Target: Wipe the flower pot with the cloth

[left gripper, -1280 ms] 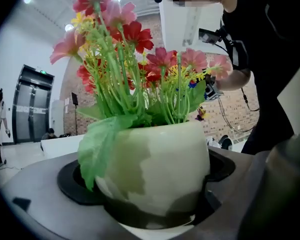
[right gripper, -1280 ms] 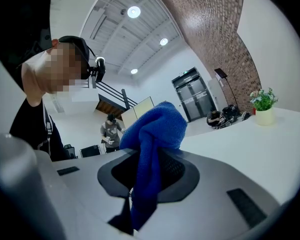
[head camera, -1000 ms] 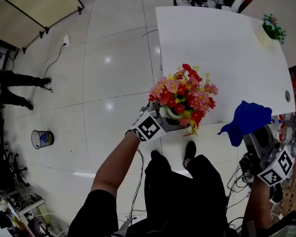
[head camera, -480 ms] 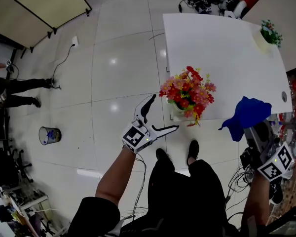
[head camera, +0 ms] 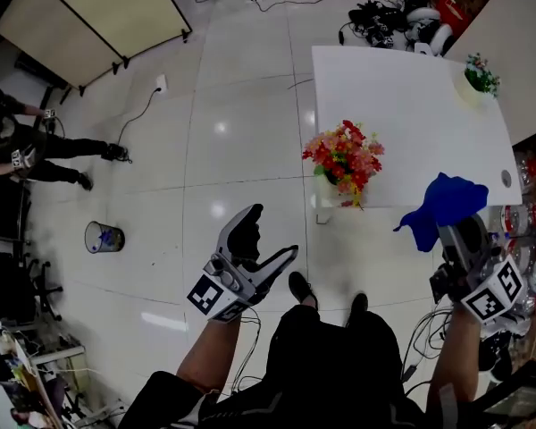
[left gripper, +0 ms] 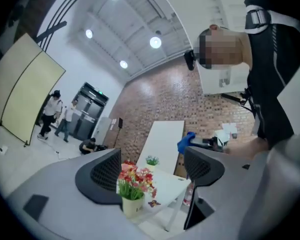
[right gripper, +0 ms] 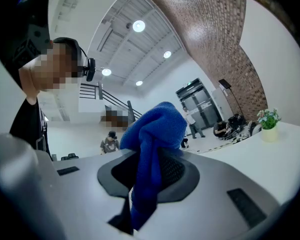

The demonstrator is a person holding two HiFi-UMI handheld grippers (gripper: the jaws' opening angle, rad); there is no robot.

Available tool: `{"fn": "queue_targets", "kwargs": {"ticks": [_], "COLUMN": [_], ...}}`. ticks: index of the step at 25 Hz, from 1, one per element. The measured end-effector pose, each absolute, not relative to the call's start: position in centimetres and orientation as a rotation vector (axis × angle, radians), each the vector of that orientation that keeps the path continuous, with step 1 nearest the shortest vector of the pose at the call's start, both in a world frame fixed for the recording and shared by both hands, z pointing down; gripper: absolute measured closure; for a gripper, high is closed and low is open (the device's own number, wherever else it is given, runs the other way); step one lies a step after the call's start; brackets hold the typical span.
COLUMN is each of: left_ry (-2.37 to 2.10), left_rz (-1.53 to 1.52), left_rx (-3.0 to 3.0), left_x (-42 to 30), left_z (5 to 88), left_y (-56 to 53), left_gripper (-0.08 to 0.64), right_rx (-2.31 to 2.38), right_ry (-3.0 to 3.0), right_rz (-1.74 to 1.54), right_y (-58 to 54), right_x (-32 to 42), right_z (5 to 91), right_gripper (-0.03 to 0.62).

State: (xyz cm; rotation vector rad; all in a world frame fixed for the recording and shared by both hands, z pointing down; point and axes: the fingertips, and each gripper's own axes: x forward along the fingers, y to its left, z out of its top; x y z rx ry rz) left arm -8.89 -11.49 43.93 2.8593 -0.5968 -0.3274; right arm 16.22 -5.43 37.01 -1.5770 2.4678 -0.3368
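The flower pot (head camera: 327,189) is white and stands on the white table (head camera: 411,105), close to the front edge and near the corner on the left gripper's side. It is full of red, pink and yellow flowers (head camera: 344,154) with green stems. Nothing is touching it. The left gripper (head camera: 272,231) is over the floor, well apart from the pot. Its two fingers are apart with nothing between them, and they have just been closing a bit. The right gripper (head camera: 460,239) has its fingers pressed tight on the blue cloth (head camera: 447,206). The cloth sticks up in a lump past the fingers, and one end hangs down. It is by the table's front edge, away from the pot. A small pot (head camera: 472,88) with a green plant in it stands at the far corner of the table. A little bin (head camera: 104,237) stands on the floor far off to the left; I cannot tell what is in it.
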Motion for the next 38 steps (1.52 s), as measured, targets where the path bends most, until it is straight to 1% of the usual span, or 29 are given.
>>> {"fn": "queue_targets", "kwargs": {"ticks": [1, 3, 4, 5, 7, 8, 10, 14, 18, 27, 31, 35, 38], "left_ry": [-0.625, -0.699, -0.739, -0.777, -0.838, -0.866, -0.931, -0.963, -0.981, -0.828, -0.797, -0.761, -0.789], "left_rz": [-0.348, -0.372, -0.381, -0.385, -0.371, -0.359, -0.346, -0.371, -0.309, -0.175, -0.201, -0.211, -0.24], "left_rx": [2.857, 2.885, 2.903, 2.916, 2.925, 2.927, 2.916, 2.842, 2.822, 2.913, 2.916, 2.95, 2.96], "left_x": [-9.0, -8.8, -8.7, -8.5, -7.6, -7.1, -6.1, -5.0, -5.0, -13.6, -14.2, -14.4, -13.9], "left_z": [42.9, 41.1, 40.3, 39.7, 38.6, 38.0, 36.4, 34.5, 34.9, 33.2, 31.8, 29.5, 27.9], "left_y": [-10.4, -8.0, -6.7, -5.1, -1.3, 0.7, 4.9, 11.5, 13.9, 23.3, 23.6, 27.9, 30.4], "left_gripper": [0.178, 0.318, 0.375, 0.394, 0.394, 0.427, 0.553, 0.556, 0.556, 0.556, 0.557, 0.557, 0.556], "right_rx": [-1.555, -1.506, -1.477, -1.45, -1.407, -1.387, -1.355, -1.343, -1.35, -1.468, -1.518, -1.555, -1.539], "right_ry": [2.484, 2.511, 2.523, 2.538, 2.582, 2.611, 2.666, 2.689, 2.697, 2.635, 2.617, 2.651, 2.643], "right_rz": [-0.335, -0.321, -0.313, -0.308, -0.296, -0.286, -0.27, -0.287, -0.293, -0.215, -0.204, -0.16, -0.133], "right_y": [-4.3, -2.2, -1.3, -0.1, 2.9, 4.7, 8.7, 14.5, 16.9, 26.7, 27.9, 31.8, 34.2], "right_x": [16.0, 15.9, 16.0, 16.0, 16.3, 16.4, 16.6, 17.1, 16.8, 5.8, 4.6, 3.6, 4.4], "right_z": [36.9, 36.5, 36.2, 35.9, 35.1, 34.5, 33.2, 32.5, 33.5, 31.6, 30.4, 29.0, 27.2], "right_gripper": [0.526, 0.526, 0.526, 0.526, 0.526, 0.526, 0.526, 0.526, 0.526, 0.526, 0.527, 0.528, 0.528]}}
